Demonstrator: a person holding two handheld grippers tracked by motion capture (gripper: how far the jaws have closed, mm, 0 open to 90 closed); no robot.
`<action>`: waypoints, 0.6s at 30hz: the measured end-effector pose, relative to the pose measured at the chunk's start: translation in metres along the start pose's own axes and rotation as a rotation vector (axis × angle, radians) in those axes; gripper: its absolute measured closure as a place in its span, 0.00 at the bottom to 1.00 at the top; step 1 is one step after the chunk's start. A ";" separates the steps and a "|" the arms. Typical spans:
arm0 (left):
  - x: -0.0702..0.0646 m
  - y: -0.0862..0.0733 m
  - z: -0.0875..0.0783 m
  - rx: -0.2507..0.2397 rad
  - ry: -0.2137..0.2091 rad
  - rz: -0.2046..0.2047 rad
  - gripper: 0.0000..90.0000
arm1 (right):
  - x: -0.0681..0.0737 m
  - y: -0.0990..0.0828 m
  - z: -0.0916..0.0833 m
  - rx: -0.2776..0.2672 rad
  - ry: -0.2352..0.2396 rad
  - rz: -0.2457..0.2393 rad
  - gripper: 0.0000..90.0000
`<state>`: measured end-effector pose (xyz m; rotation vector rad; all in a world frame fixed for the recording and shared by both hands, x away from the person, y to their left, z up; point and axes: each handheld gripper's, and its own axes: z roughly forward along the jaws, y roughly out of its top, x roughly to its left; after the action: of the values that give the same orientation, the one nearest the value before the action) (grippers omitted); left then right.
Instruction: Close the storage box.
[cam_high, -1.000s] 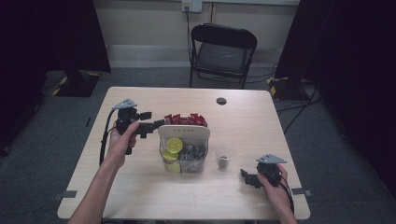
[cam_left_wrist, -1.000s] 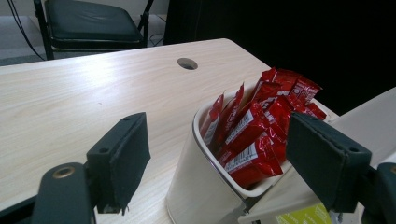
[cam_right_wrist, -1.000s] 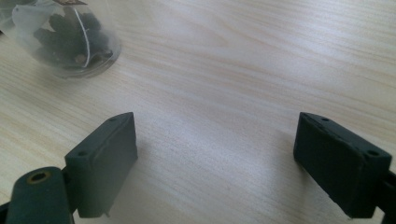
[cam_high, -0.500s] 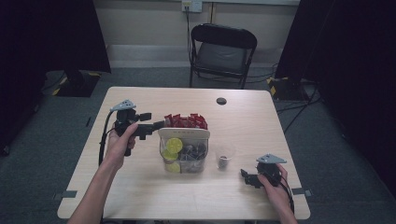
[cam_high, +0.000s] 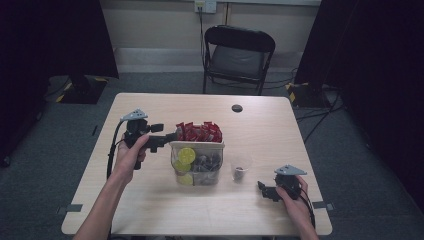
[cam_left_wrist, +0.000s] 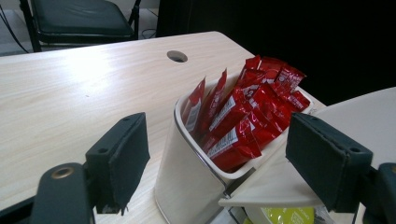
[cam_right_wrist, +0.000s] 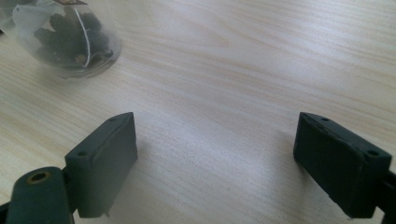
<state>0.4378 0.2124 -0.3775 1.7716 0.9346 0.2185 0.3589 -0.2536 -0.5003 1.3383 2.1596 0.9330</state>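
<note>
One wooden table (cam_high: 150, 210) takes most of the high view, with a black folding chair (cam_high: 239, 55) at 12 o'clock beyond its far edge and a small round hole (cam_high: 237, 108) in the top near that edge. Mid-table sits a white divided organizer (cam_high: 197, 161): red sachets (cam_high: 199, 132) stand packed in its far compartment, yellow-green lime-like pieces (cam_high: 186, 156) and dark items lie in the clear near part. Small clear cup (cam_high: 240, 167) with dark contents at 3 o'clock of organizer, just beside it. Left gripper (cam_high: 165, 140) at 9 o'clock of organizer, held in left hand (cam_high: 131, 155); jaws wide apart, holding nothing, in its own view straddling the corner of the sachet compartment without touching. Right gripper (cam_high: 262, 190) at 5 o'clock of the table, in right hand (cam_high: 295, 200); jaws spread wide, empty, bare wood between them, cup at 10 o'clock in its own view.
</note>
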 end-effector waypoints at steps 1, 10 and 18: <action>-0.001 0.000 0.000 0.002 0.001 0.001 0.23 | 0.000 0.000 0.000 0.000 0.000 0.000 0.14; -0.002 -0.003 0.000 0.020 0.003 0.007 0.23 | 0.000 0.000 0.000 0.000 0.000 -0.001 0.14; -0.004 -0.006 0.002 0.031 -0.003 0.009 0.22 | 0.000 0.000 0.000 0.000 0.000 0.000 0.14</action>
<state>0.4336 0.2090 -0.3829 1.8040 0.9322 0.2080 0.3589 -0.2536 -0.5003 1.3377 2.1597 0.9335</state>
